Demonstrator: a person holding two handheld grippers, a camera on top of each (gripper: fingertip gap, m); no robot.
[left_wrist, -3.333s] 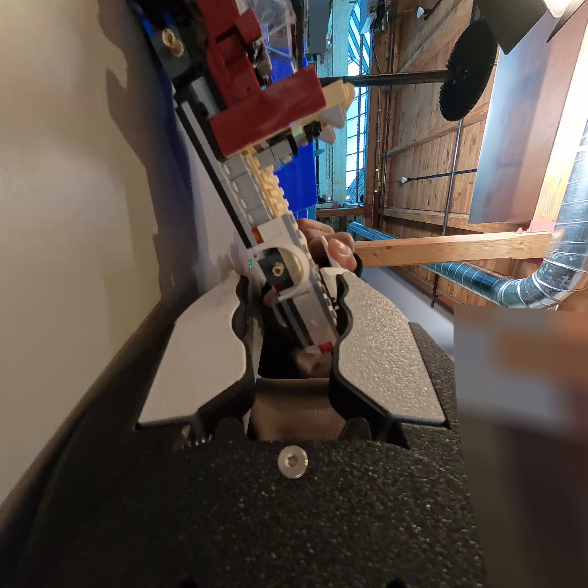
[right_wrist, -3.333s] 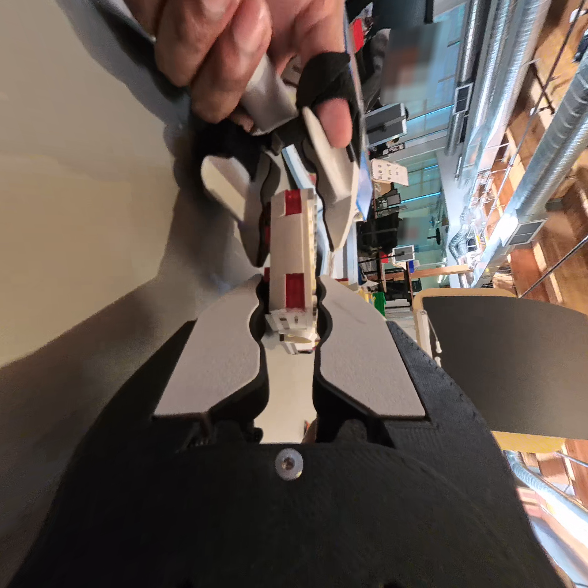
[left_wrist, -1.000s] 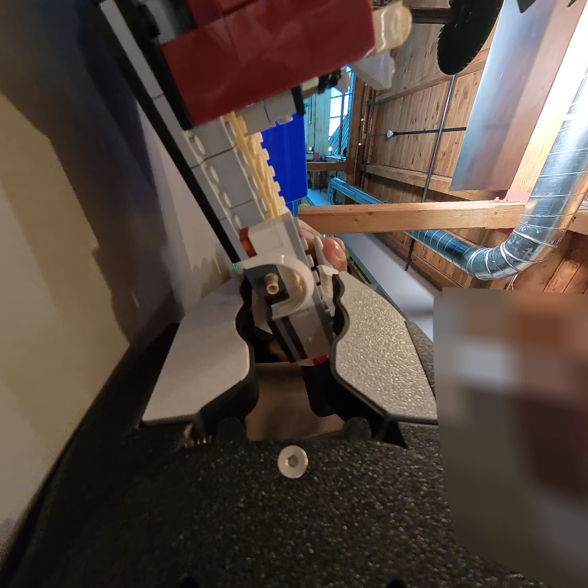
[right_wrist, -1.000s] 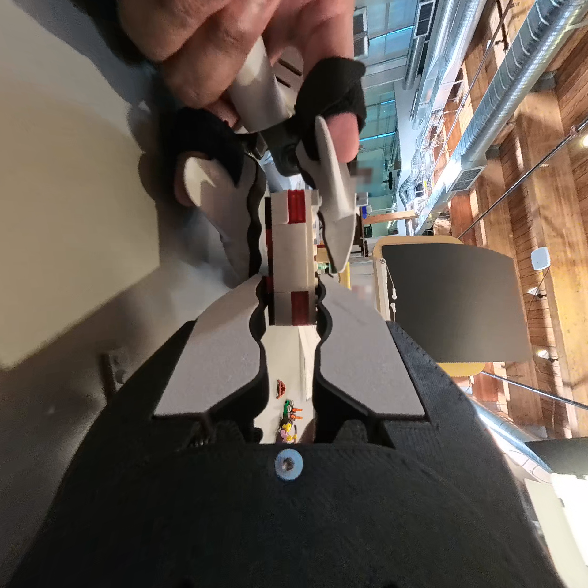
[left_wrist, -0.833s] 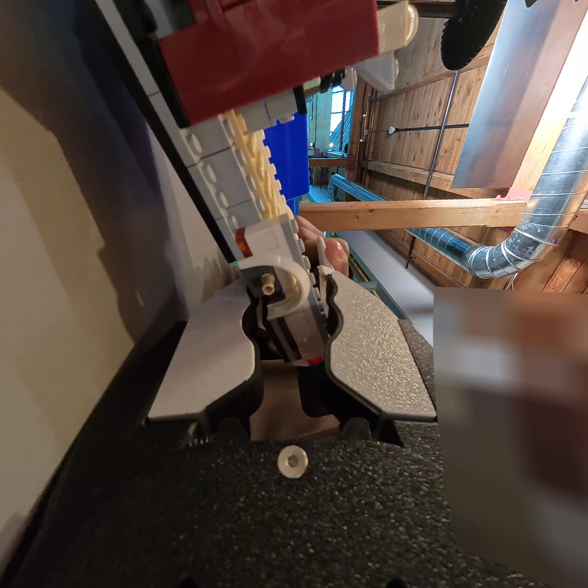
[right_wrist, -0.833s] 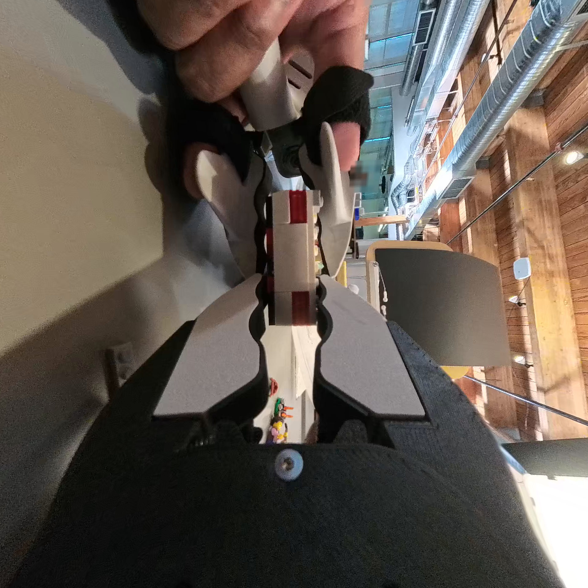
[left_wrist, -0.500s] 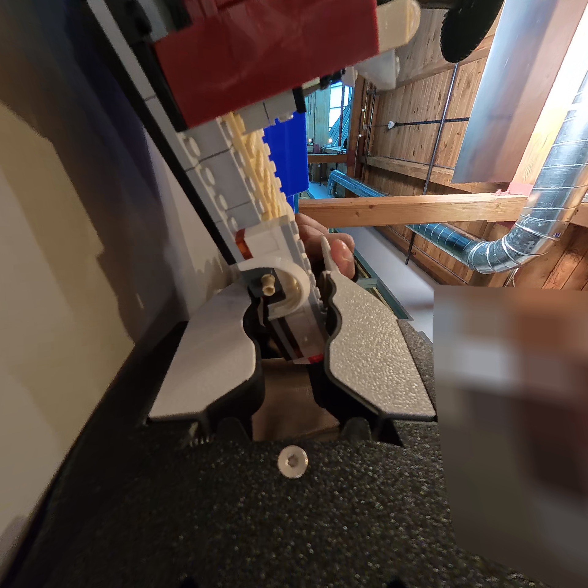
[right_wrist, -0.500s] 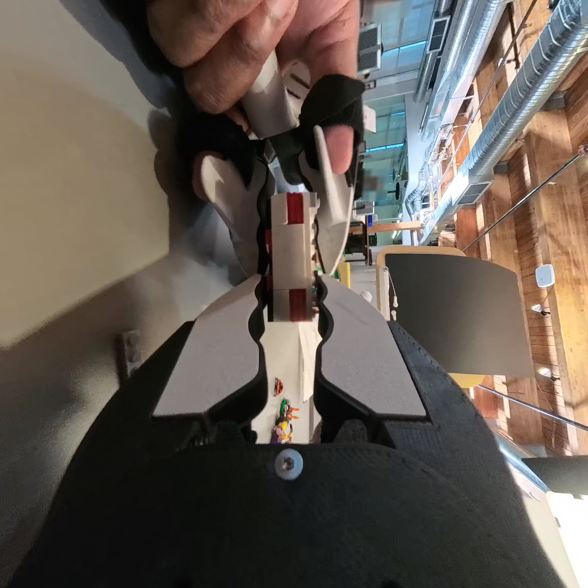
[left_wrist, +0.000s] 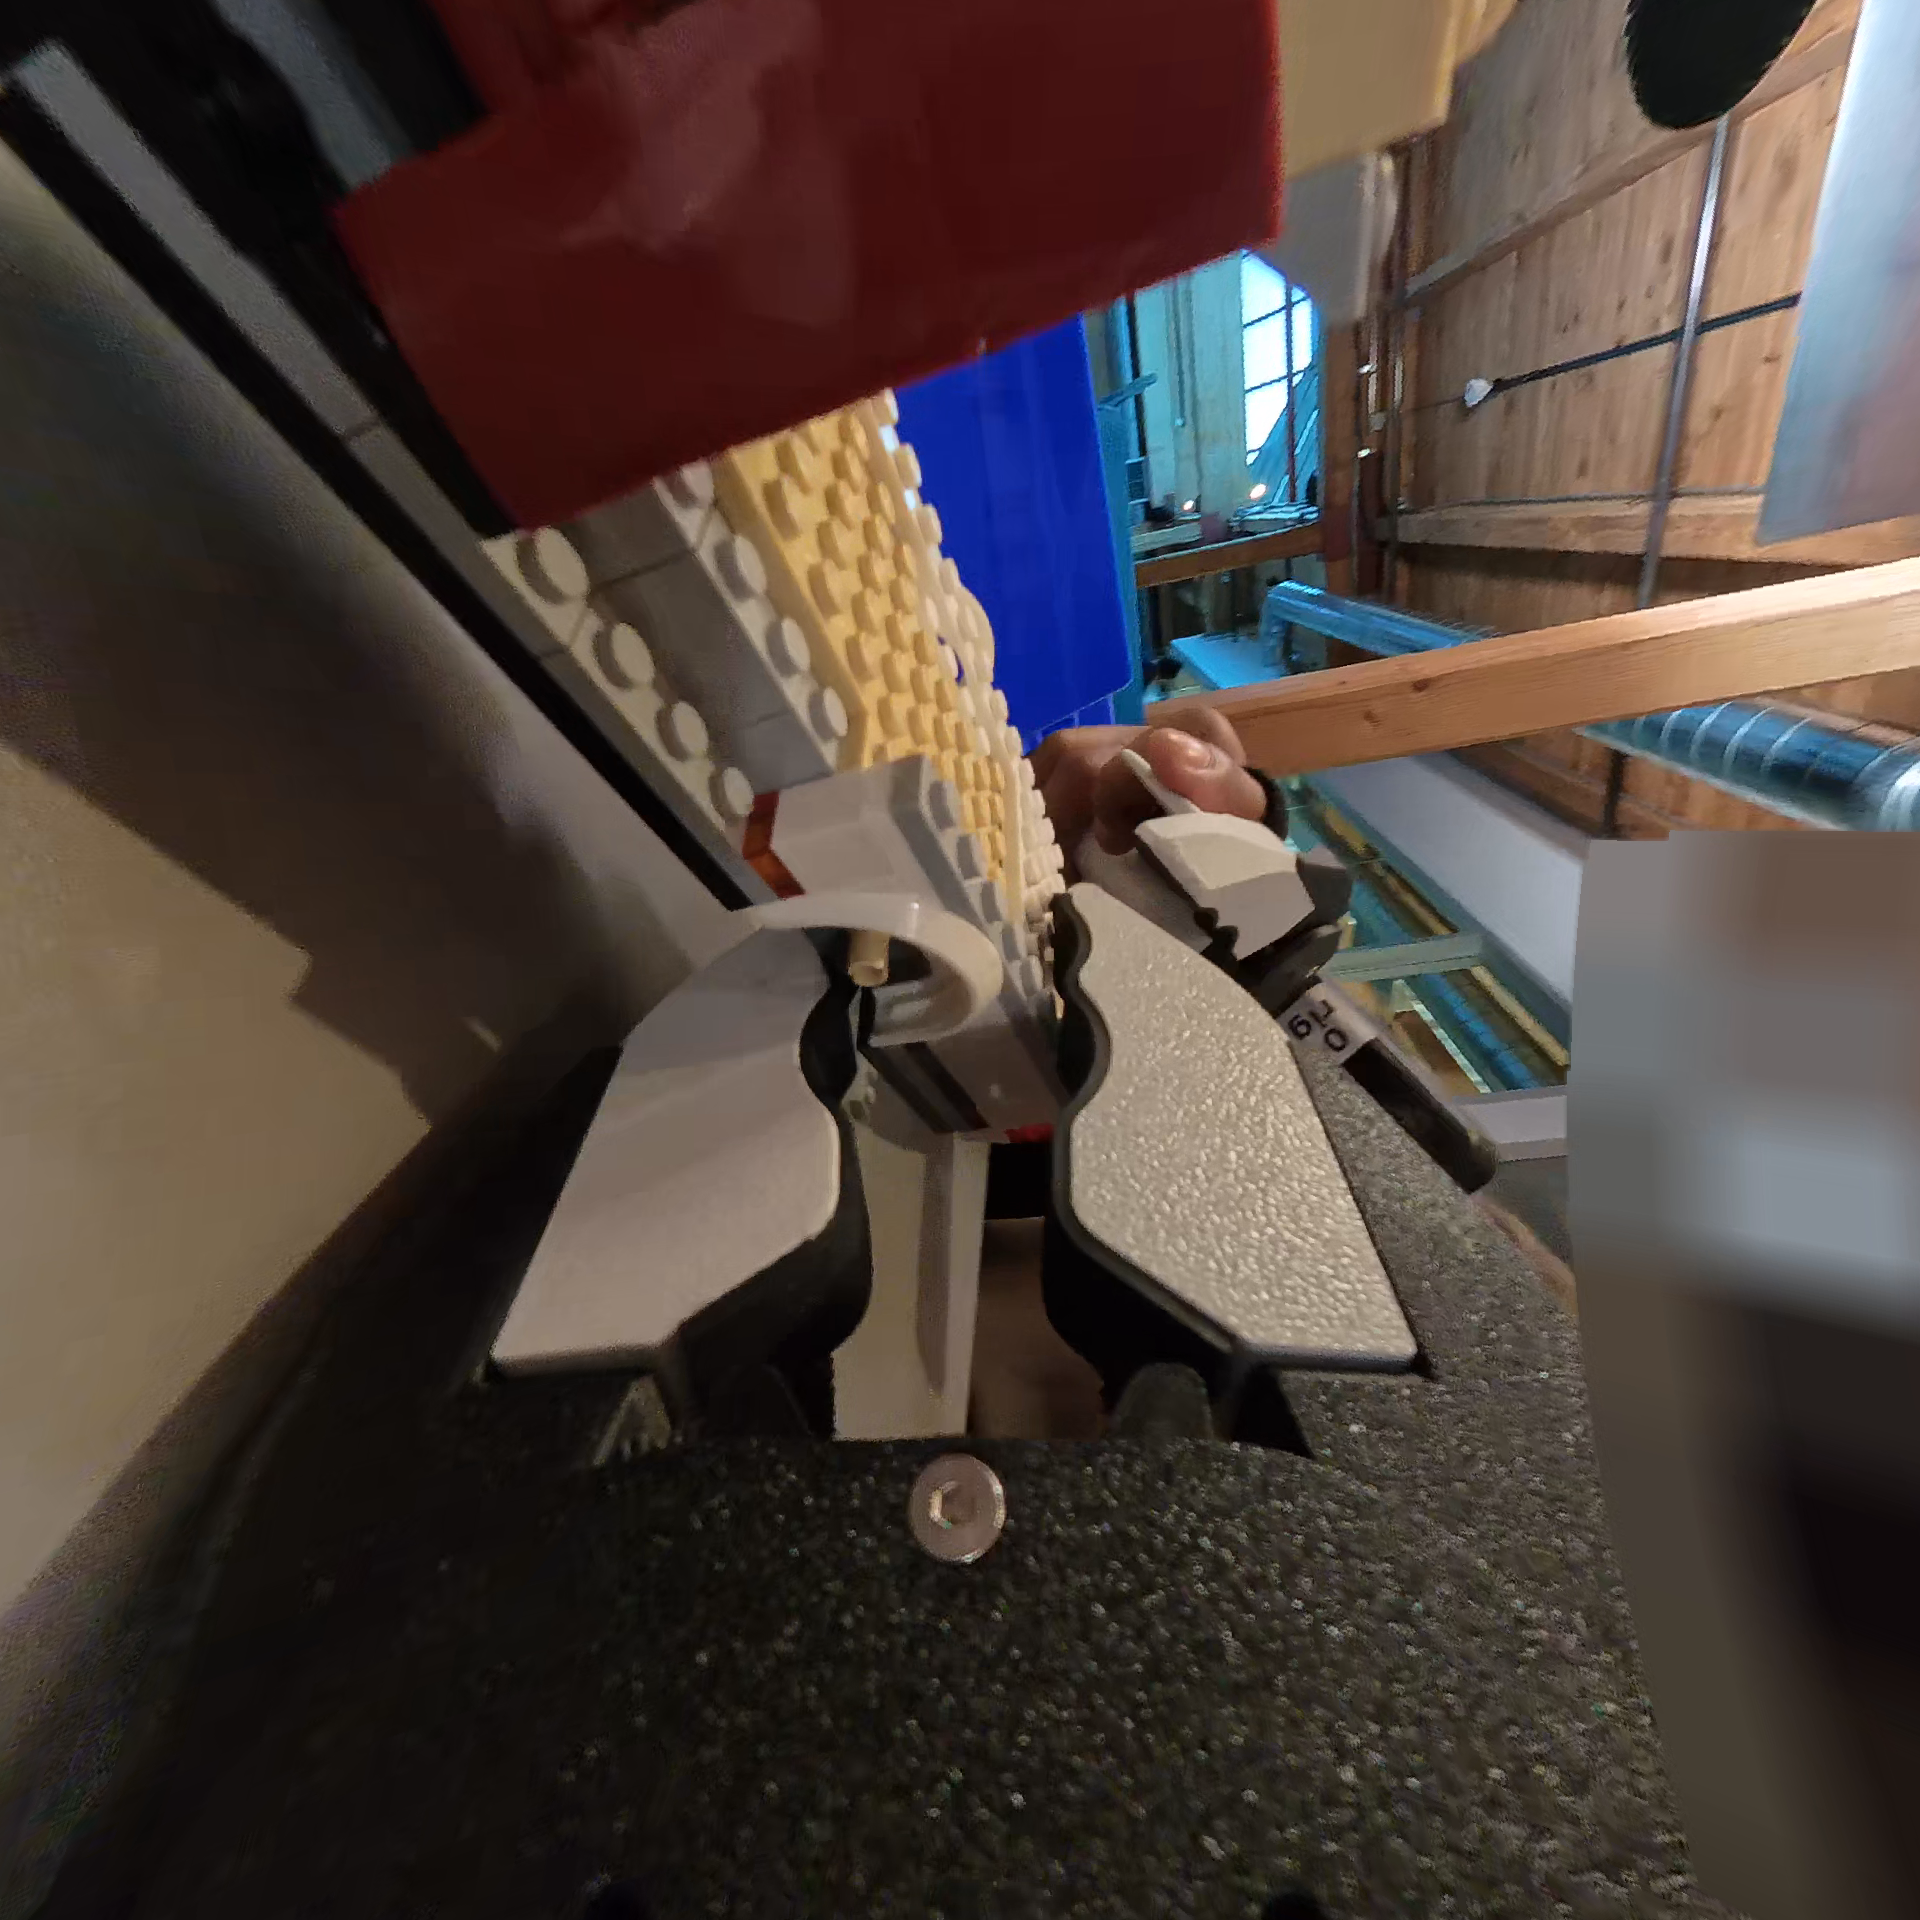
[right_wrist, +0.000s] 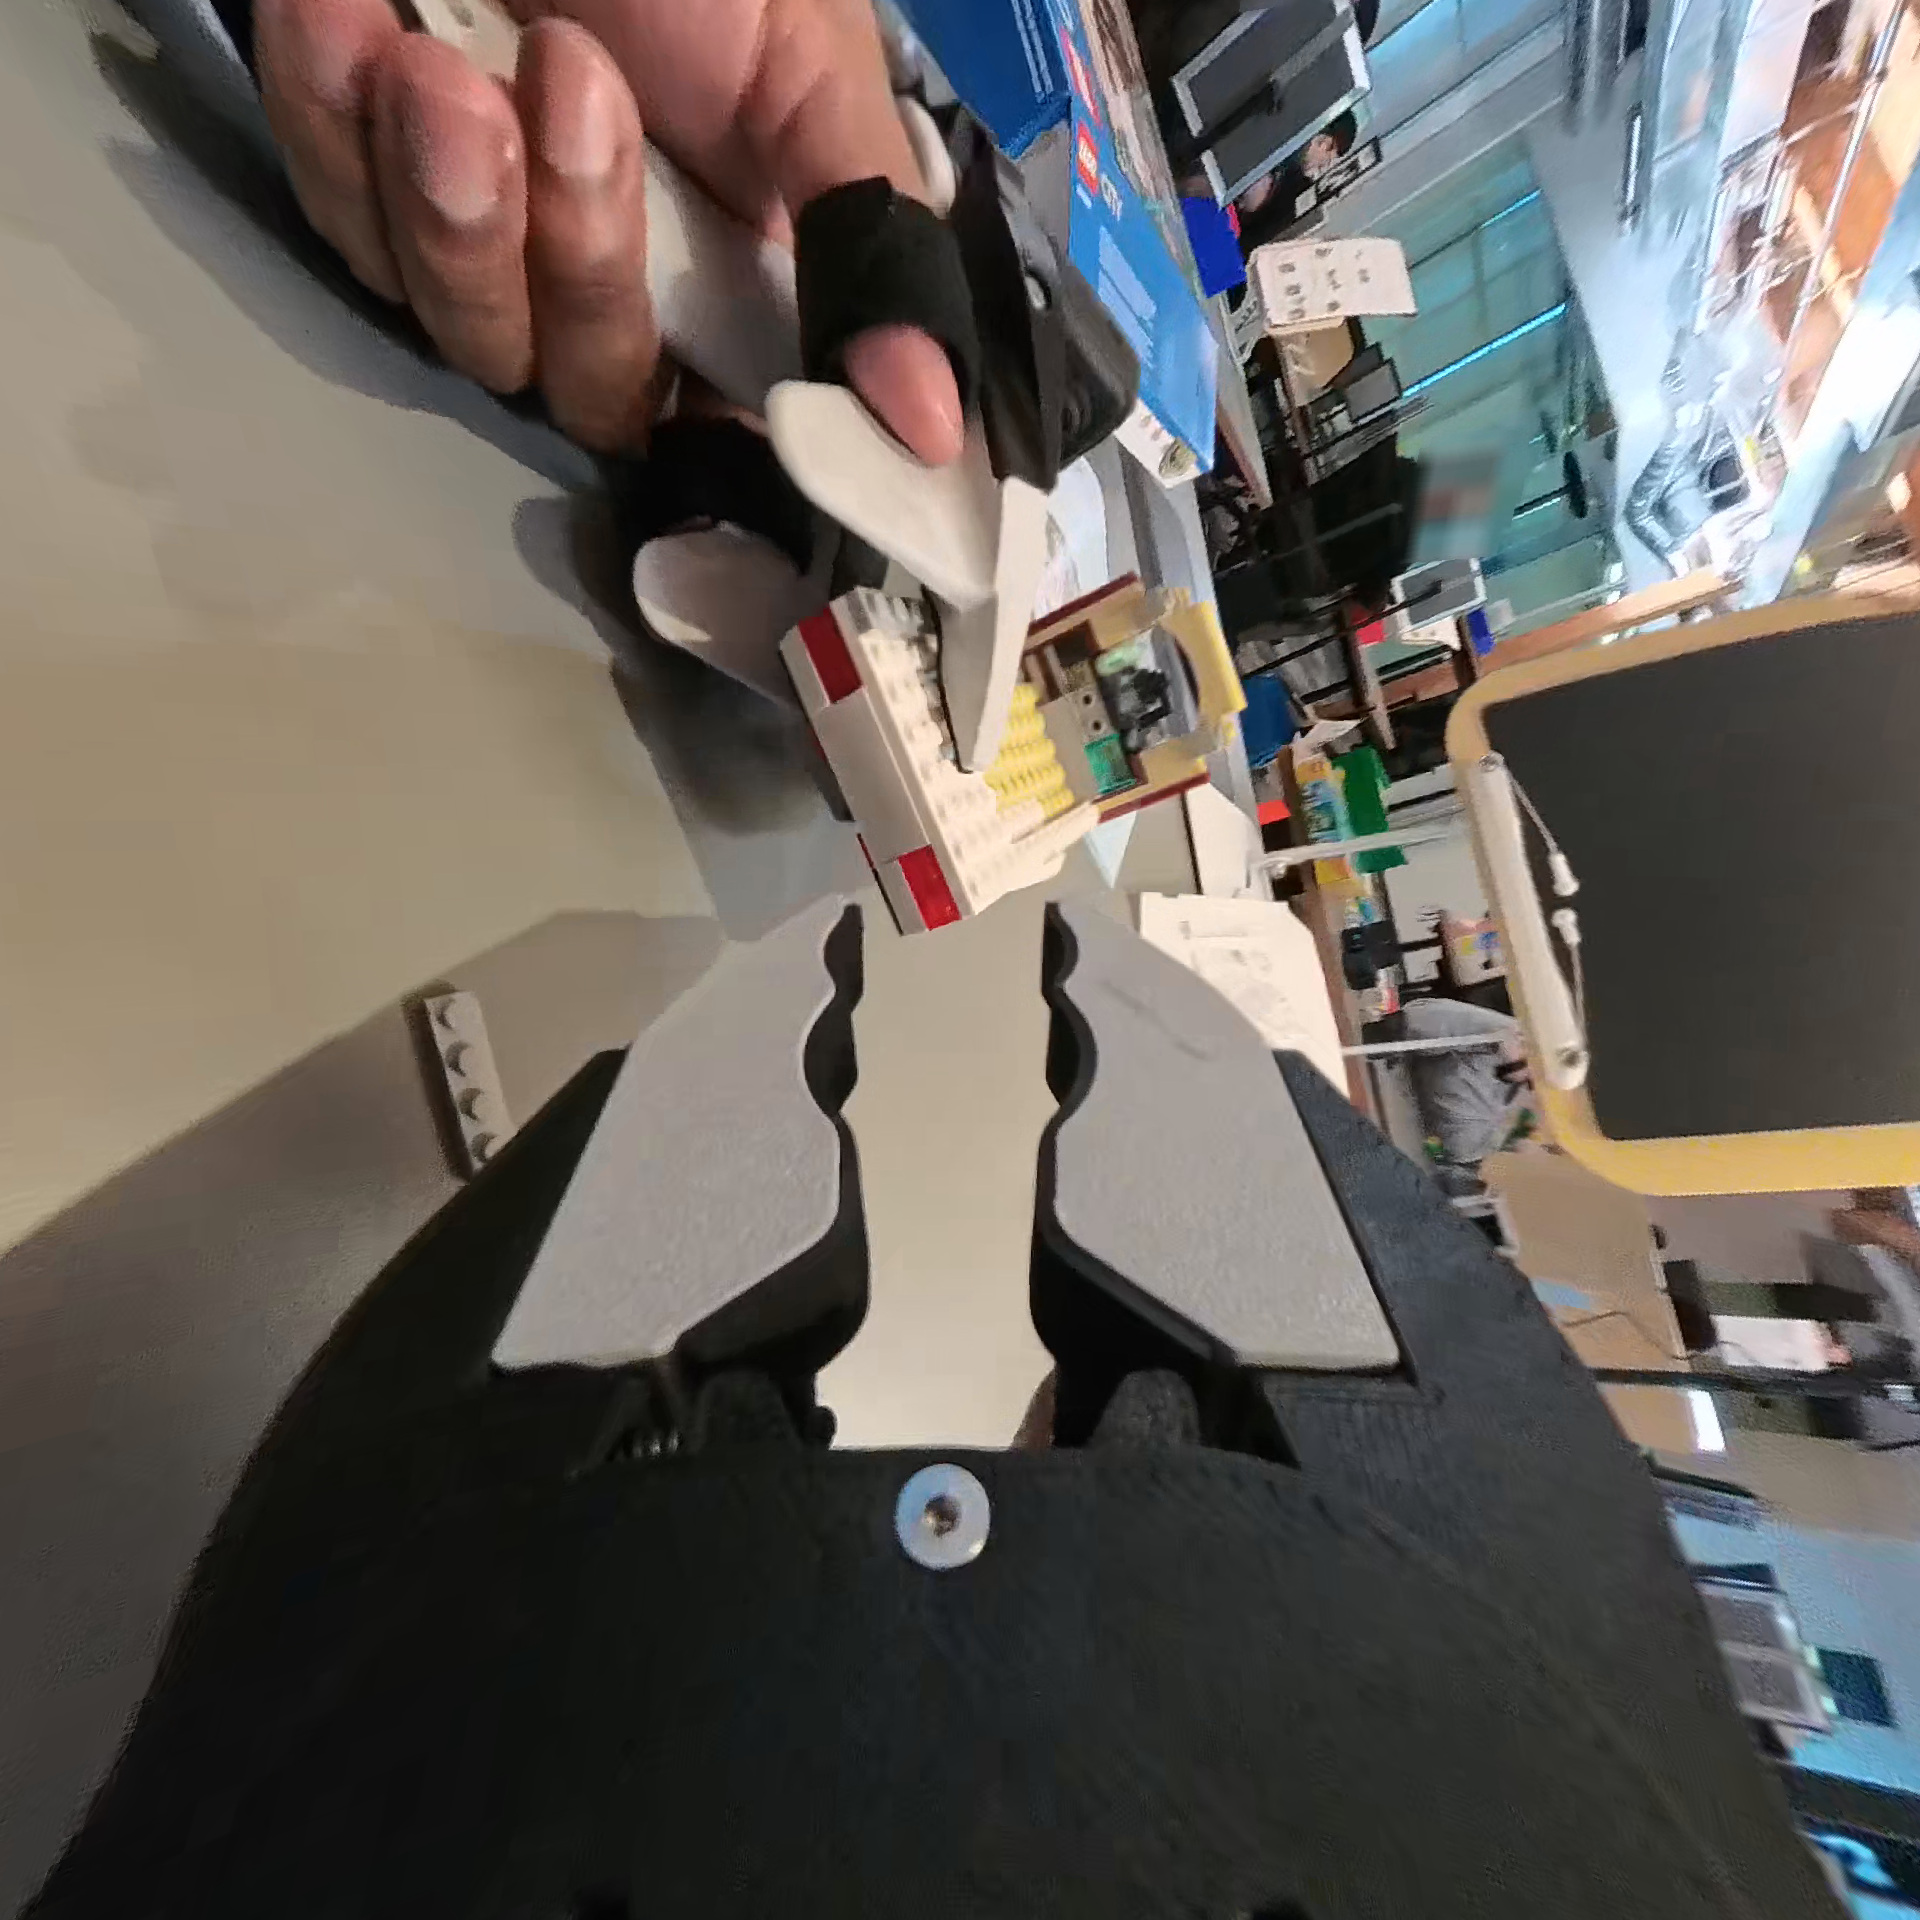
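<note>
Between my left gripper's (left_wrist: 951, 997) fingers: brick model's (left_wrist: 904, 665) grey end, clamped | right gripper (right_wrist: 951, 966) parted, grasping nothing, model's red-striped corner just ahead of its tips | loose grey brick (right_wrist: 462, 1081) lies beside its left finger.

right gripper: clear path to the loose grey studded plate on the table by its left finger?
Probably yes. The right gripper is open with nothing between its fingers, and the grey plate lies uncovered on the table; the brick model sits ahead, not over it.

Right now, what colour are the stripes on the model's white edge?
Red stripes, clearest in the right wrist view.
</note>
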